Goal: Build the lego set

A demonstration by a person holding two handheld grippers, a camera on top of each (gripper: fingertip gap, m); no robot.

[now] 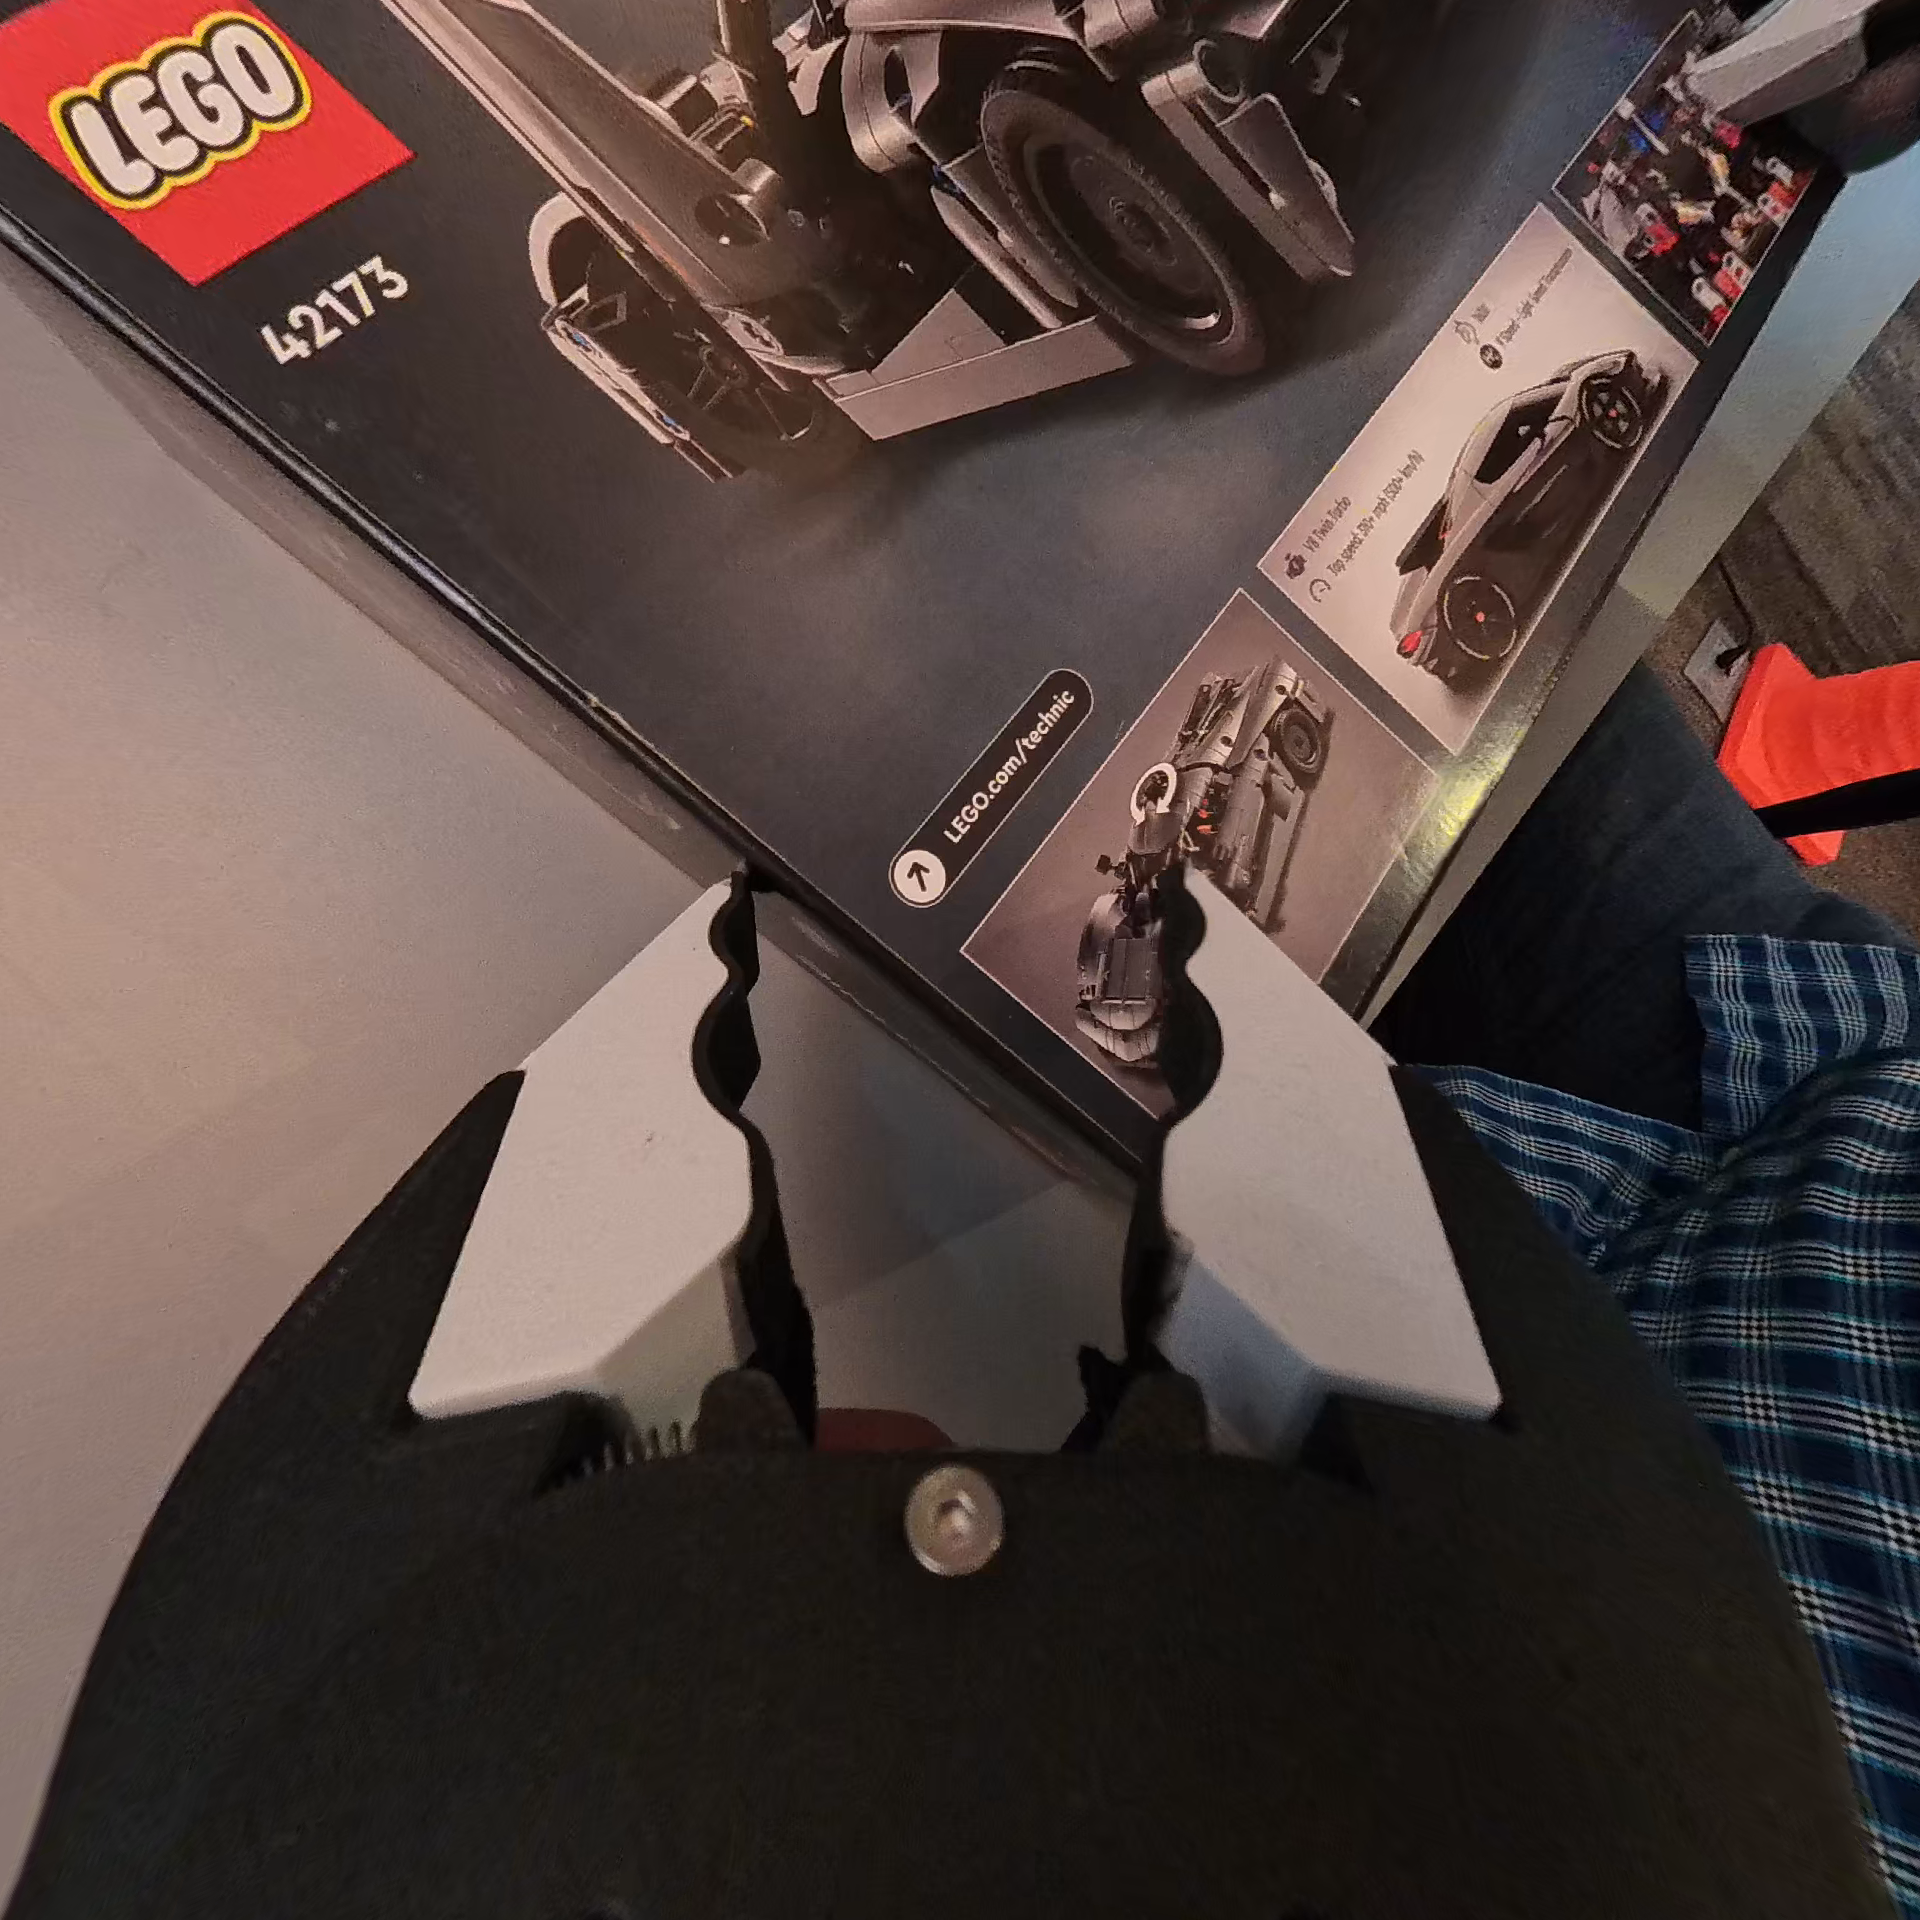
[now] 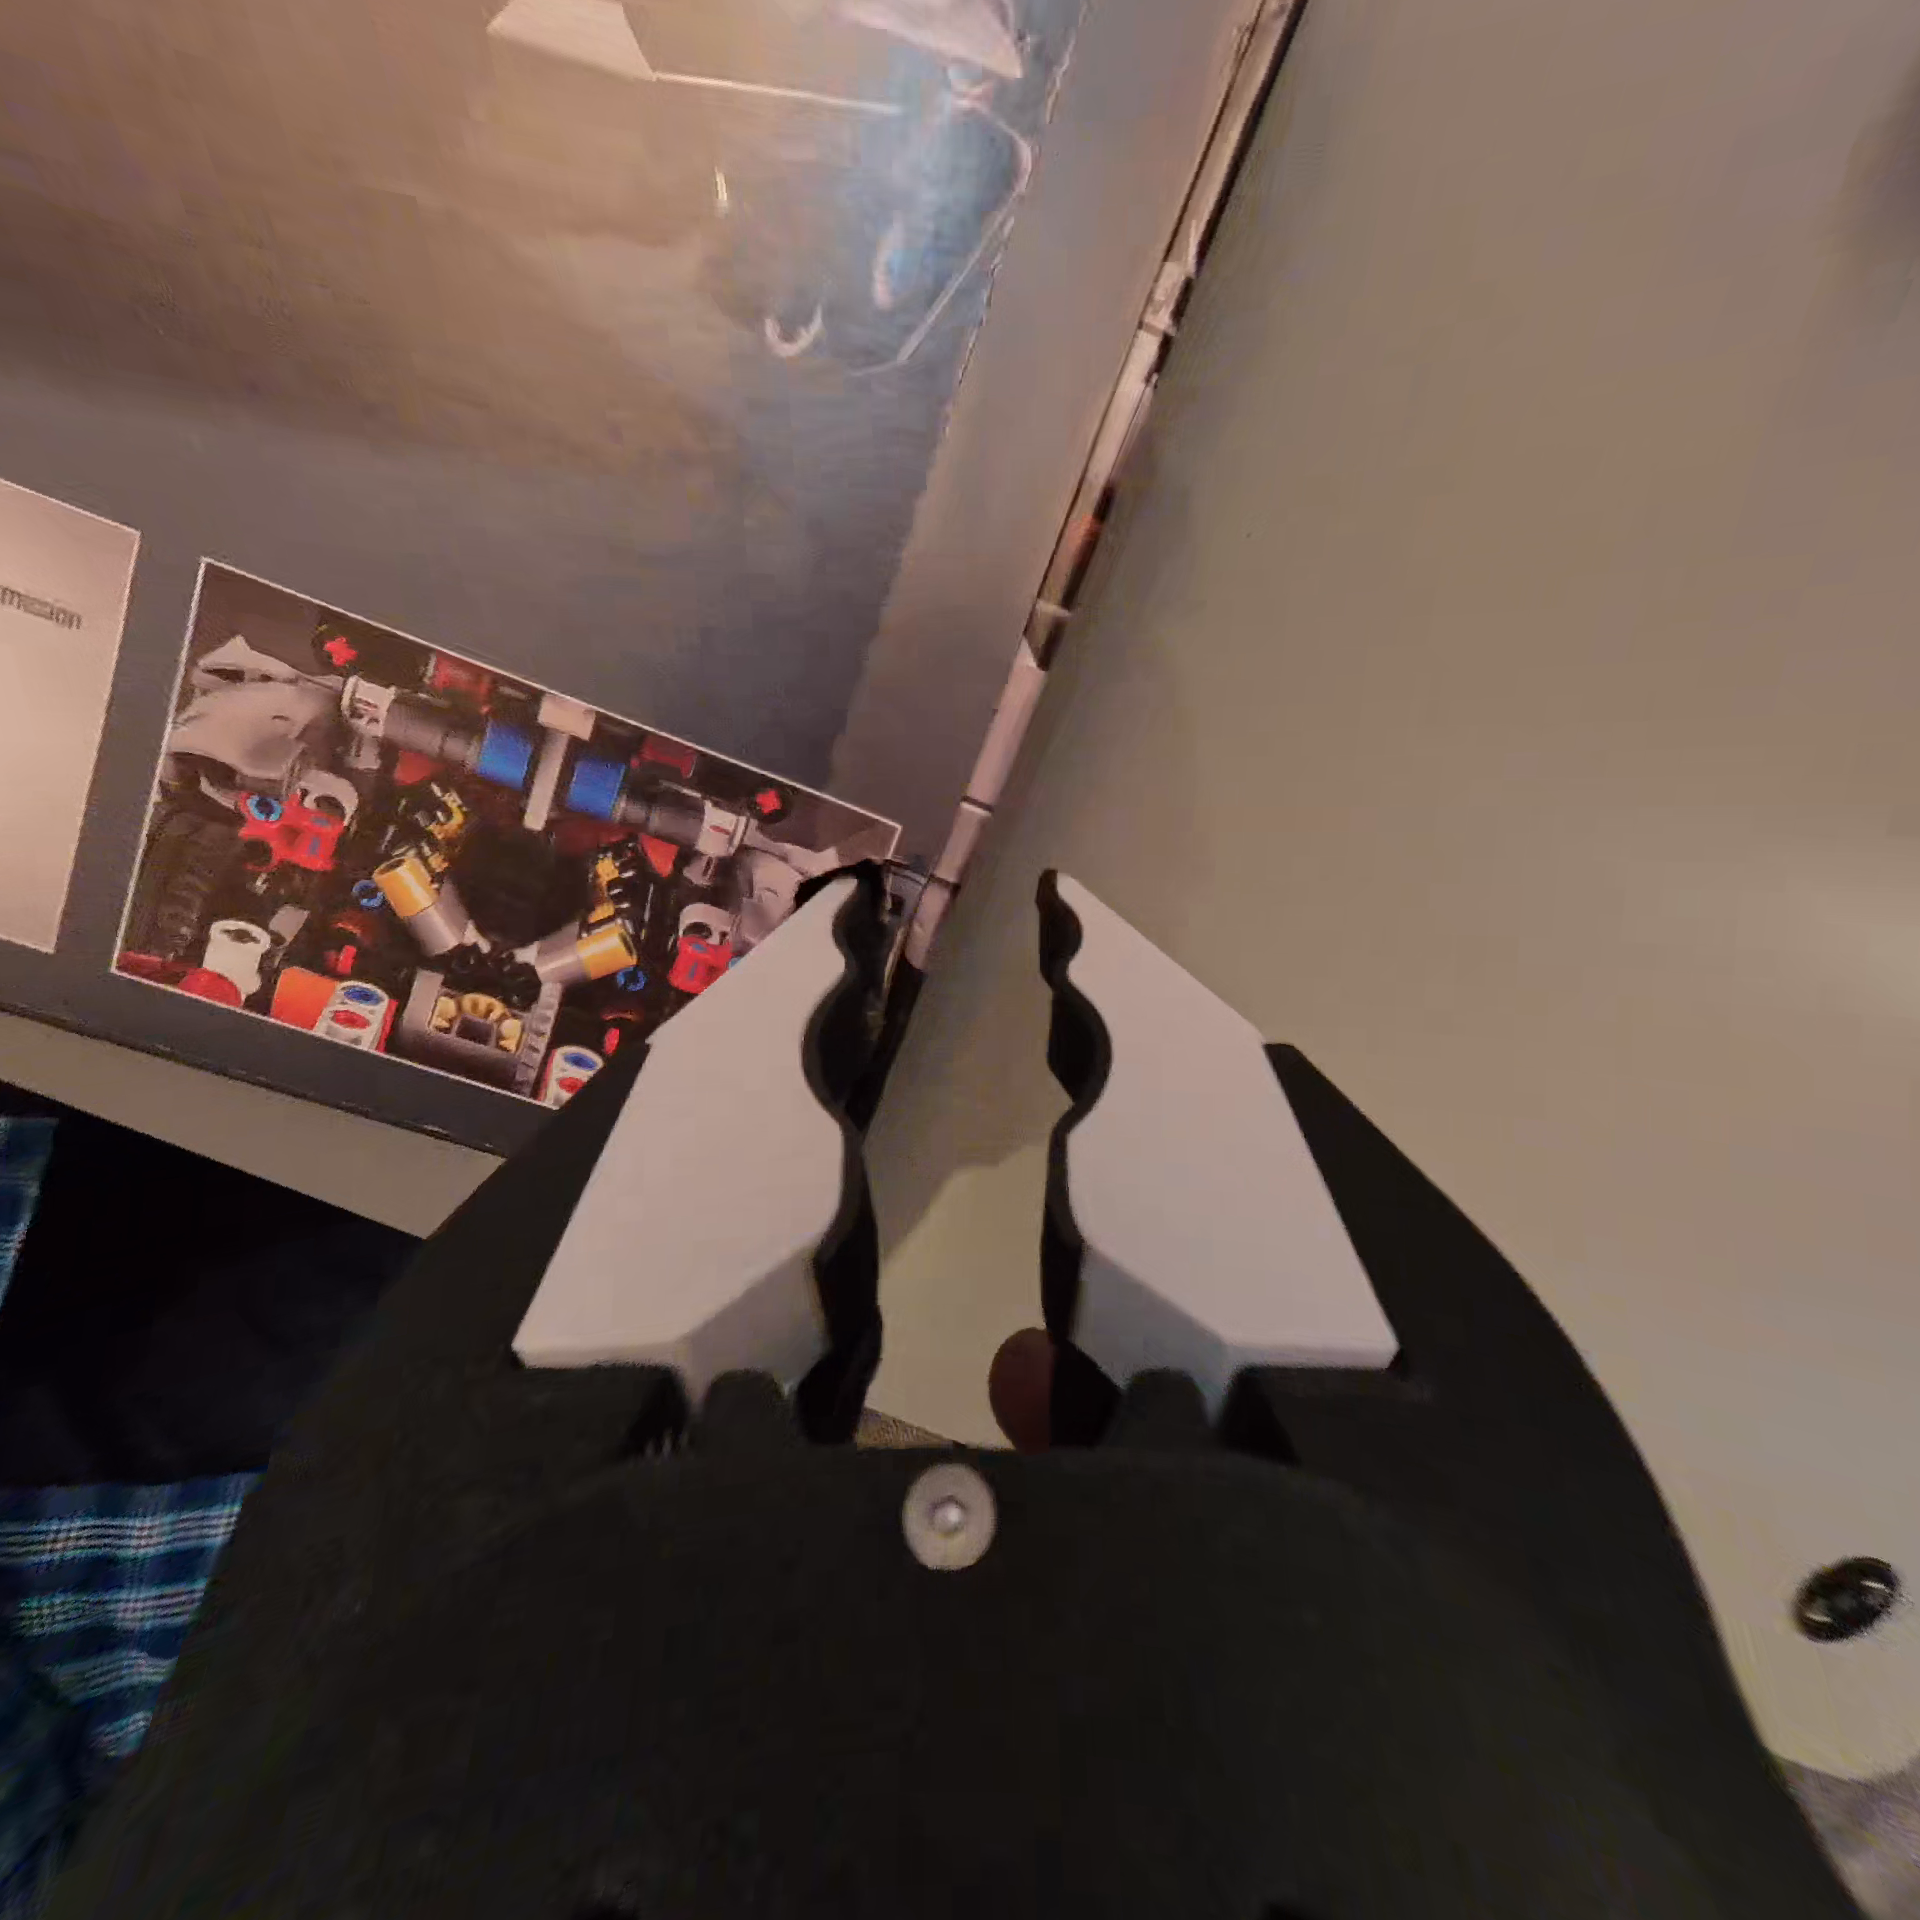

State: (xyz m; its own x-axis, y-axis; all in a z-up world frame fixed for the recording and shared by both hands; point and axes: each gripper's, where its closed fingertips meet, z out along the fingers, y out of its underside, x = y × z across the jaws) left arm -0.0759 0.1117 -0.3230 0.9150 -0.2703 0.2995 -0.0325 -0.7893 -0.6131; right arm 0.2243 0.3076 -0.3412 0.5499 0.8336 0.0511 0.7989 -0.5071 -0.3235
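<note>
step: box [image 1: 935, 582] to be opened | left tongs [image 1: 961, 883] apart at one corner | right tongs [image 2: 951, 894] apart at another | edge to be gripped gently, worktop [image 1: 208, 935] kept under it

1 lego box [image 1: 727, 582], 1 white table [image 1: 208, 831], 2 grippers [image 1: 961, 883] [image 2: 951, 883], 1 black ring [image 2: 1847, 1612].

A: Non-task stuff in view?
B: White table [image 1: 260, 831], bare surface on both wrist views. Blue plaid fabric [image 1: 1787, 1299] at the table's edge, dark trousers [image 1: 1579, 883] just beside it.
A: Anything else?
B: Orange object [image 1: 1818, 738] on the floor [image 1: 1839, 499], partly cut off. Small black ring [image 2: 1847, 1612] on the table, blurred.
</note>
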